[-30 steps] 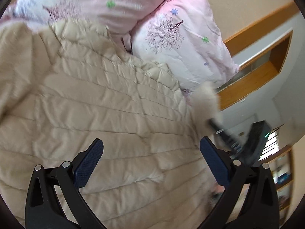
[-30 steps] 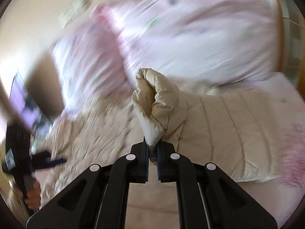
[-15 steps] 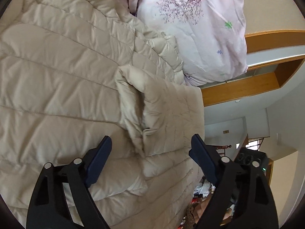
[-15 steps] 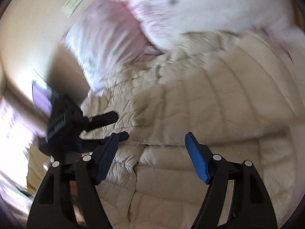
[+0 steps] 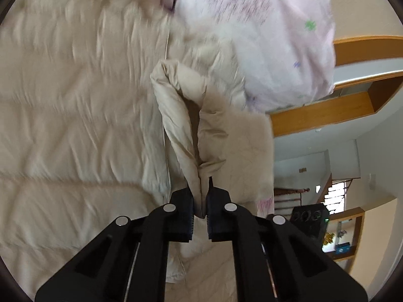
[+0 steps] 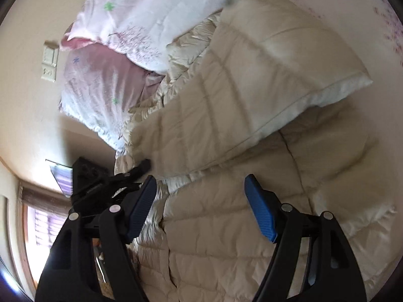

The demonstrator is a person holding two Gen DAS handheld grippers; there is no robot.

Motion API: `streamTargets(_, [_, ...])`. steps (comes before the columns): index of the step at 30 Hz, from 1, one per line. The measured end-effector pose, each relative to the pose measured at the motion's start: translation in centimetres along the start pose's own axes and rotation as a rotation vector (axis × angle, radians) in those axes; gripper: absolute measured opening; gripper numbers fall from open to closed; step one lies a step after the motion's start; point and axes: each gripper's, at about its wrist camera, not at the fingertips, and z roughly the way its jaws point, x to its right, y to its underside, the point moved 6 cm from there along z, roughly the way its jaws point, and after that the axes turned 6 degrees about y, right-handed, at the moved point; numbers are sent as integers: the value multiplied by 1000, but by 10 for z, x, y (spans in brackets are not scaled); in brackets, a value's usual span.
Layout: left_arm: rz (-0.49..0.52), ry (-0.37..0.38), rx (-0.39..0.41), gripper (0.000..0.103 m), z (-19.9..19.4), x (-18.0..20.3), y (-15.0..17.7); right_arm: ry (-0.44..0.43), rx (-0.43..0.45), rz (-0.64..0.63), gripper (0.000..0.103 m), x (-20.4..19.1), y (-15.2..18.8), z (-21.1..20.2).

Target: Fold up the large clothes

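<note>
Pinching sleeve cuff (image 5: 186,115) of beige puffer coat (image 5: 75,125) spread over bed, left gripper (image 5: 200,207) clamped on it. Right gripper (image 6: 201,206) hovering jaws apart, holding nothing. Looks like sleeve-fold step; next move probably carry cuff across coat body, keep it flat.

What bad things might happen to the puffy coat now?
The left hand-held gripper pinches only a thin fold of the beige puffy coat, so the slippery fabric might slide out when lifted. The right hand-held gripper is open and holds nothing, so a one-sided pull may undo the folded part or drag the coat against the pink pillow.
</note>
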Motion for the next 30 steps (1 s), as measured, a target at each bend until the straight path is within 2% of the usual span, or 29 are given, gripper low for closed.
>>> streamTargets(5, [49, -34, 133, 6, -50, 2, -31, -19, 82, 93, 73, 7, -20, 4])
streamTargets(9, [51, -67, 205, 6, -82, -10, -46, 81, 208, 137, 72, 19, -37, -1])
streamTargets(10, [47, -77, 213, 6, -88, -15, -48, 106, 235, 148, 68, 22, -41, -3])
streamTargets(11, [46, -89, 218, 6, -92, -20, -49, 135, 259, 165, 64, 26, -45, -4])
streamTargets(13, [47, -112, 223, 6, -98, -29, -48, 176, 300, 166, 24, 28, -53, -7])
streamTargets(14, [47, -125, 224, 6, -98, -32, -46, 194, 318, 144, 16, 27, -54, -8])
streamTargets(15, [44, -140, 221, 6, -97, -37, -45, 212, 337, 115, 12, 25, -55, -10])
streamTargets(17, [19, -161, 202, 6, -95, -51, -41, 285, 357, 51, 11, 21, -51, -10])
streamTargets(21, [-15, -220, 168, 6, -84, -72, -33, 375, 301, 25, 11, 25, -44, 4])
streamTargets(23, [-16, -232, 159, 7, -82, -77, -31, 427, 274, -12, 18, 26, -40, 9])
streamTargets(25, [-12, -244, 156, 7, -82, -79, -29, 486, 236, -74, 39, 22, -32, 11])
streamTargets(26, [-12, -249, 157, 9, -83, -79, -29, 511, 216, -120, 43, 14, -26, 11])
streamTargets(28, [-12, -253, 154, 13, -83, -78, -28, 510, 188, -202, 44, -8, -15, 10])
streamTargets(30, [-17, -251, 158, 23, -90, -77, -26, 445, 171, -324, 34, -44, -2, 10])
